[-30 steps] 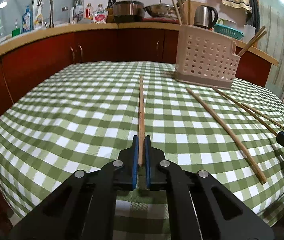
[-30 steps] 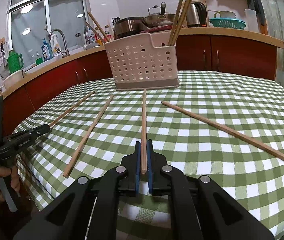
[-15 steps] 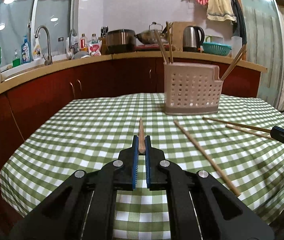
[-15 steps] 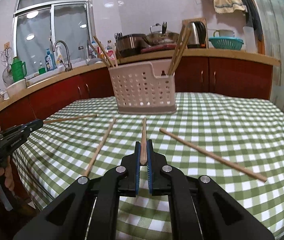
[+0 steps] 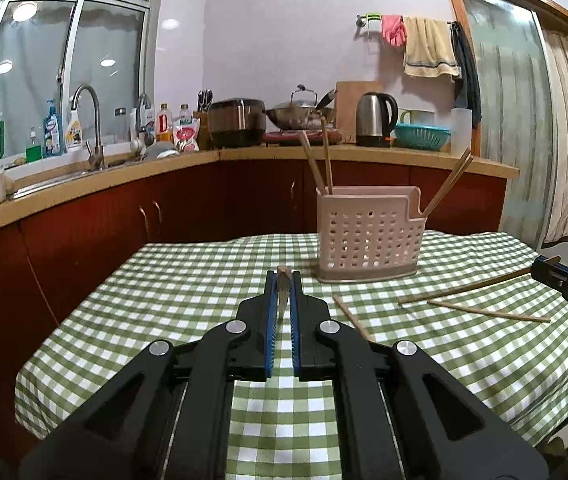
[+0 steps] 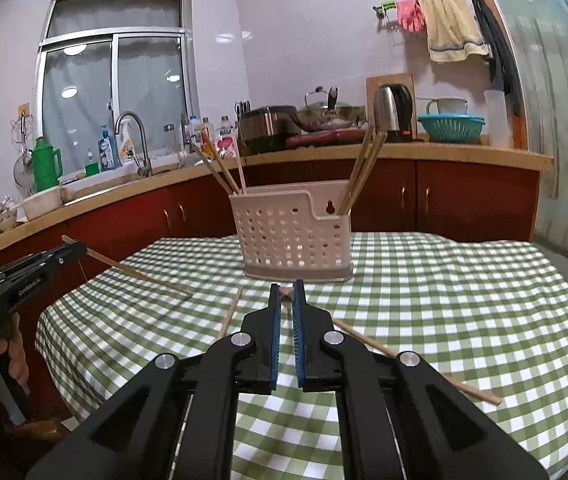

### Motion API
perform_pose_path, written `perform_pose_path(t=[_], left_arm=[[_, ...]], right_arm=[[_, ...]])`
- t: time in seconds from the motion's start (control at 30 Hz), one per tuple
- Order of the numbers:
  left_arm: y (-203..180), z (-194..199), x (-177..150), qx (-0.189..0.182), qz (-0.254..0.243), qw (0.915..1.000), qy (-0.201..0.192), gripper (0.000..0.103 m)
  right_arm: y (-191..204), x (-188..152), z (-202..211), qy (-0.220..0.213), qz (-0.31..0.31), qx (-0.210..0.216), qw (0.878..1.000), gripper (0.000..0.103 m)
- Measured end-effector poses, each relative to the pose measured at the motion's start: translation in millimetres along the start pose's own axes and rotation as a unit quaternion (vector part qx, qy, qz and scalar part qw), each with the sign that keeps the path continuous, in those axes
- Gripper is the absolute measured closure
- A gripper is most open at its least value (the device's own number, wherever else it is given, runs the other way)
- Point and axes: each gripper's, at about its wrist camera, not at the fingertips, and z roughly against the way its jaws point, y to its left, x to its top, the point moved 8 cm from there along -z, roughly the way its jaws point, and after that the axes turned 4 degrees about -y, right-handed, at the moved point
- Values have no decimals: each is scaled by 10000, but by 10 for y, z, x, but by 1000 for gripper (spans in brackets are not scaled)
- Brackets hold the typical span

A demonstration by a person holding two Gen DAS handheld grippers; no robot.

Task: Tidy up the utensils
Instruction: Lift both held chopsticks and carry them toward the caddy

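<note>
A pale perforated utensil holder point(image 5: 369, 236) stands at the far side of the green checked table point(image 5: 188, 292), also in the right wrist view point(image 6: 293, 236), with several chopsticks upright in it. My left gripper point(image 5: 283, 280) is shut on a wooden chopstick point(image 5: 283, 284), seen end-on, lifted above the table. My right gripper point(image 6: 287, 294) is shut on another chopstick point(image 6: 286, 293), also end-on and lifted. The left gripper with its chopstick point(image 6: 136, 274) shows at the left of the right wrist view. The right gripper's tip point(image 5: 563, 280) shows at the right edge of the left wrist view.
Loose chopsticks lie on the cloth: two point(image 5: 479, 302) right of the holder, one point(image 5: 349, 316) by my left fingers, one point(image 6: 231, 312) and one point(image 6: 415, 364) beside my right fingers. A red-cabinet counter point(image 5: 204, 156) with sink, pots and kettle runs behind the table.
Both grippers have lifted their chopsticks off the table and tilted up. Each chopstick, earlier lying lengthwise ahead, now points straight away from its camera. The holder appears farther away.
</note>
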Motion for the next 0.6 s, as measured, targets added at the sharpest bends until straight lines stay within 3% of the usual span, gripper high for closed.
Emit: perform_pose_path(t=[0.27,0.6], left_arm=[[-41,48,201,-119,-11,9998,-137,96],[-52,-58,353,-265,52,9996,-15,96]], right_arm=[[20,183,77,-188,13,21,9998,96],[27,306,24,-213,37,-5,9998,96]])
